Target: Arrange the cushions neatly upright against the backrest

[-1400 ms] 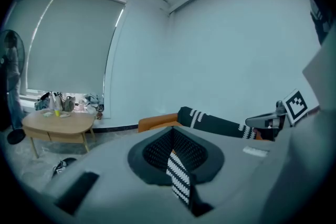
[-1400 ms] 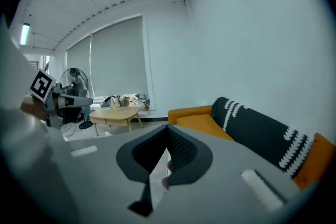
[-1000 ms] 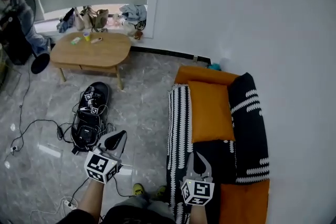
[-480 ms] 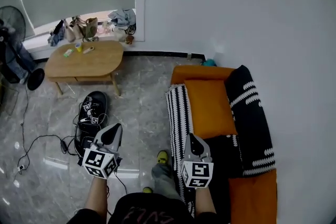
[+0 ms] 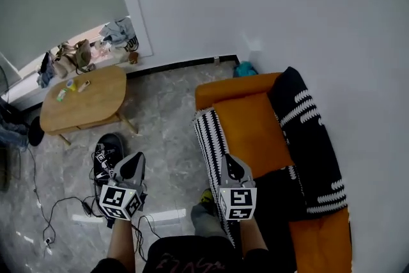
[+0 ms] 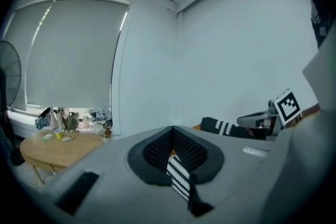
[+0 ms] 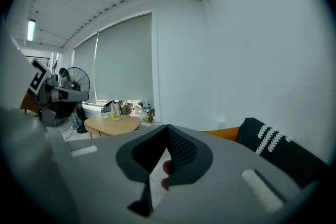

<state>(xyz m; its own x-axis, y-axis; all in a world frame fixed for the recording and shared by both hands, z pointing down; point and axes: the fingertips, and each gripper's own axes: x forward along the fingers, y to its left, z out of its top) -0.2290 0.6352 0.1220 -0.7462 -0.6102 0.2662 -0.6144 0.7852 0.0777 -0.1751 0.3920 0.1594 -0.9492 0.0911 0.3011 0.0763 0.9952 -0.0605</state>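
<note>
An orange cushion [image 5: 252, 134] lies flat on the sofa seat. A long black cushion with white marks [image 5: 307, 137] leans along the backrest by the wall; it also shows in the right gripper view [image 7: 278, 147]. A black-and-white striped cushion [image 5: 211, 144] hangs at the seat's front edge. My right gripper [image 5: 231, 164] hovers shut and empty over the striped cushion's near end. My left gripper [image 5: 135, 160] is shut and empty over the floor, left of the sofa. Neither touches a cushion.
An orange sofa arm [image 5: 223, 89] closes the far end, and more orange upholstery [image 5: 323, 243] shows at the near right. A wooden oval table [image 5: 83, 99] stands at the left. A black case with cables [image 5: 105, 153] lies on the marble floor. A fan [image 7: 76, 84] stands by the window.
The head view has swung so the sofa sits more central and the table has slid left. Both grippers have risen a little in the picture and stayed shut.
</note>
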